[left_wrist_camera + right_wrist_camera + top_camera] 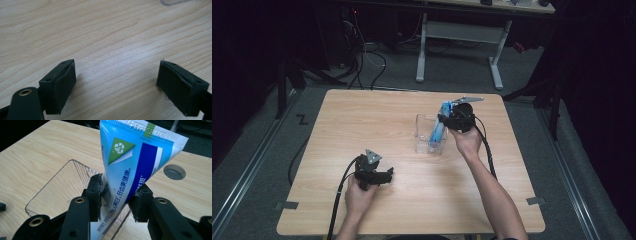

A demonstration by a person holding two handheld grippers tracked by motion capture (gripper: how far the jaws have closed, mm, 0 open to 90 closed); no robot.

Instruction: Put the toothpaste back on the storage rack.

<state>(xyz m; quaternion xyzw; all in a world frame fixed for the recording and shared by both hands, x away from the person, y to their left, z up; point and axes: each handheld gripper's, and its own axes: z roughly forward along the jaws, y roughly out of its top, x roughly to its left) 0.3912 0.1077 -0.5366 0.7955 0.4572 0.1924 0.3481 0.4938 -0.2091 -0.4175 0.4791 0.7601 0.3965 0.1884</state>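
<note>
A blue and white toothpaste tube point(130, 165) stands tilted in a clear plastic container point(62, 180) on the wooden table point(362, 115). In the high view the tube point(438, 131) leans in the container point(422, 134) right of the table's middle. My right gripper point(116, 200) straddles the tube's lower part. Its jaws sit close beside the tube, with a thin gap at the left pad point(96, 195), so it is open. My left gripper point(388, 175) rests low over bare wood near the front left, open wide with nothing between its pads point(61, 87).
A round cable hole point(174, 171) lies in the tabletop beyond the tube. Behind the table stands a white-legged desk point(459, 32), with cables point(362, 60) on the grey floor. Black cables trail from both grippers toward the front edge.
</note>
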